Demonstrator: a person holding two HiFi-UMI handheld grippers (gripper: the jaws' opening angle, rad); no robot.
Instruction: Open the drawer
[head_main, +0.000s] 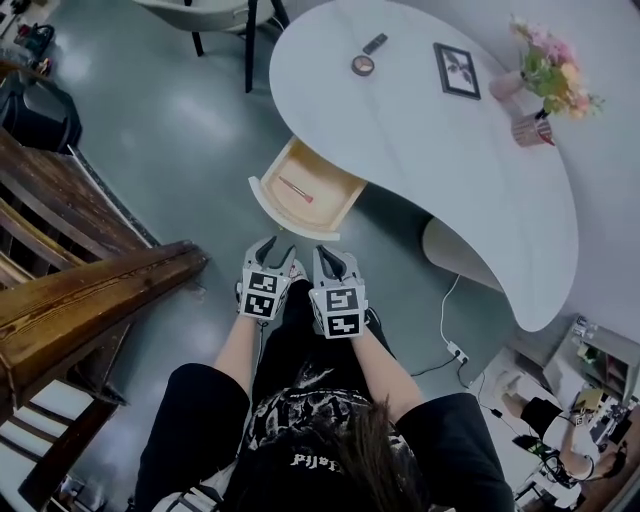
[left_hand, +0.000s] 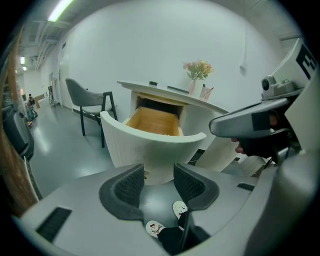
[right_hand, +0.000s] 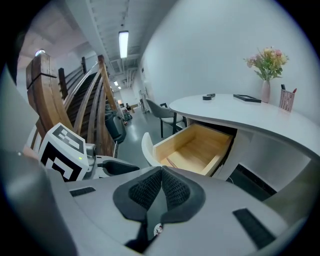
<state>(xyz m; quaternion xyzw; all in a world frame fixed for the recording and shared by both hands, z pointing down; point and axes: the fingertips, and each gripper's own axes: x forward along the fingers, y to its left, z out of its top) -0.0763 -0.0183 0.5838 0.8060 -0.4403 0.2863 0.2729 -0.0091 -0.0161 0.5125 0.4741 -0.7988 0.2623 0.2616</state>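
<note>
Drawer (head_main: 300, 192): pulled out from under the white desk (head_main: 420, 130), wooden inside showing, curved white front facing the person.
Inside drawer: a thin red stick (head_main: 296, 189) lies on the bottom.
Left gripper (left_hand: 159, 170): jaws spread wide, pinching nothing; the drawer front is just beyond the tips.
Right gripper (right_hand: 161, 172): jaws pressed together, empty, just beside the left gripper, short of the drawer.
</note>
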